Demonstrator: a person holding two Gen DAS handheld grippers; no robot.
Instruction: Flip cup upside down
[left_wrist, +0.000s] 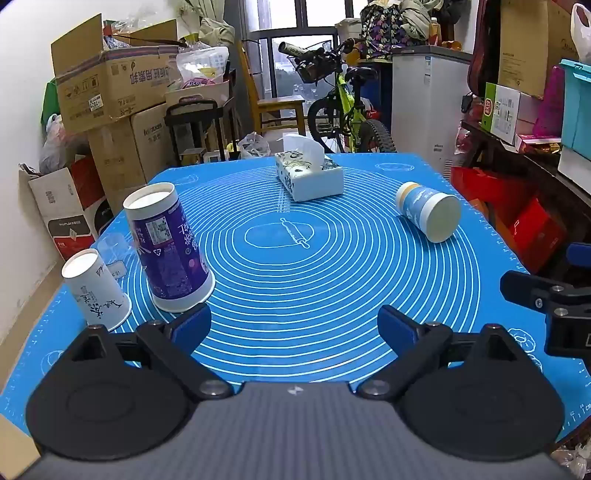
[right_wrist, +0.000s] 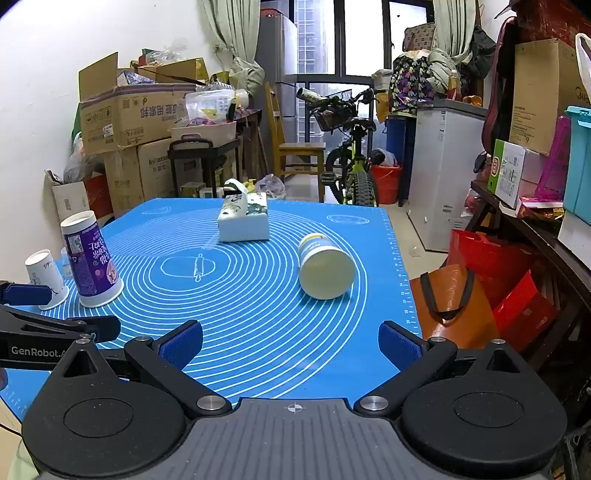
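Lying on its side: the blue-and-white cup (right_wrist: 325, 265) is resting on the blue mat (right_wrist: 258, 332), its pale closed base turned toward the right wrist camera, its rim pointing away toward the far edge.
Left gripper (left_wrist: 293, 330): hovering low over the near part of the mat, its blue-padded jaws spread wide with nothing between them.
Right gripper (right_wrist: 290, 341): hanging over the near right part of the mat, jaws likewise spread apart and holding nothing; the cup is lying ahead of it, well apart.
Purple cup (left_wrist: 168, 251): standing upside down near the mat's left edge, just ahead of the left gripper's left finger.
White cup (left_wrist: 96, 290): standing upside down just beside the purple cup, nearer the mat's left edge.
Tissue box (left_wrist: 308, 175): sitting toward the far middle of the mat, a tissue sticking up from it.
Background: cardboard boxes (left_wrist: 114, 88) are stacked at far left, and a bicycle (left_wrist: 343, 107) is standing beyond the table.
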